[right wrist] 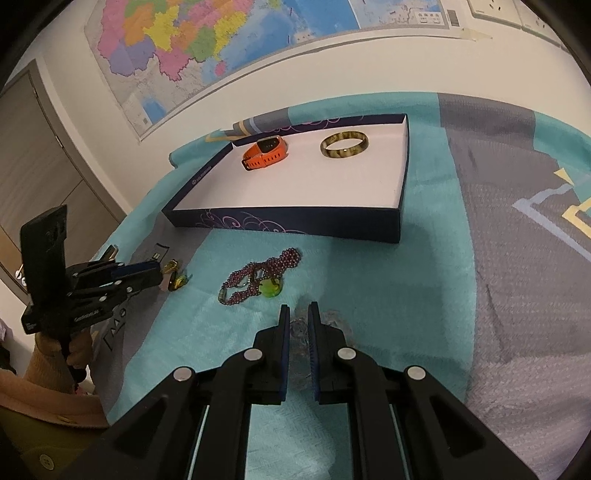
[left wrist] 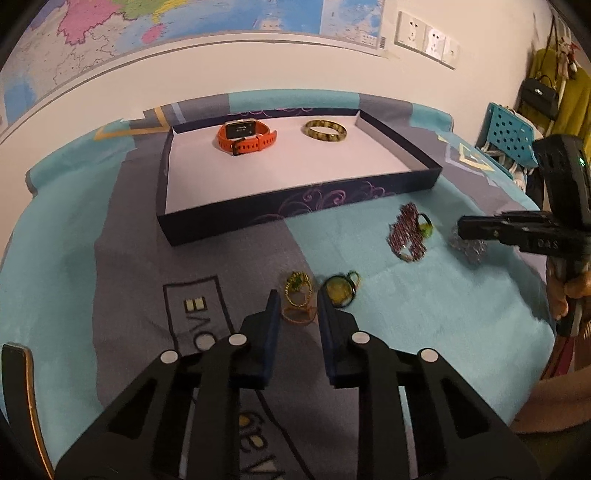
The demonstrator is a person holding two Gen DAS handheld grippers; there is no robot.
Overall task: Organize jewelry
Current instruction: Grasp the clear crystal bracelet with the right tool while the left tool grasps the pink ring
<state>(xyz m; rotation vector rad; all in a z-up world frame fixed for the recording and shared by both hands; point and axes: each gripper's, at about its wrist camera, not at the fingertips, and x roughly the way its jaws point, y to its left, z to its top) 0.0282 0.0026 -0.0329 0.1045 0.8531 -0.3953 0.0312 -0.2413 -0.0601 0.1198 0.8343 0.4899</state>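
A dark shallow box [left wrist: 295,206] with a white floor holds an orange watch [left wrist: 245,136] and a mottled bangle [left wrist: 325,130]. On the teal cloth in front of it, my left gripper [left wrist: 298,295] straddles a gold chain pendant [left wrist: 297,291] on an orange cord, its pads closed in against the sides. A round yellow-green pendant [left wrist: 340,290] lies just to its right. A purple bead necklace [right wrist: 258,275] with a green stone lies further right. My right gripper [right wrist: 299,314] is shut on a clear, silvery crystal piece [right wrist: 299,330], also visible under its tip [left wrist: 467,247].
The cloth-covered table [right wrist: 498,258] stands against a white wall with a map [right wrist: 192,40] and sockets [left wrist: 424,35]. A blue perforated chair [left wrist: 509,133] and hanging bags [left wrist: 541,92] stand off the right edge. A person's sleeve [right wrist: 33,398] is at the lower left.
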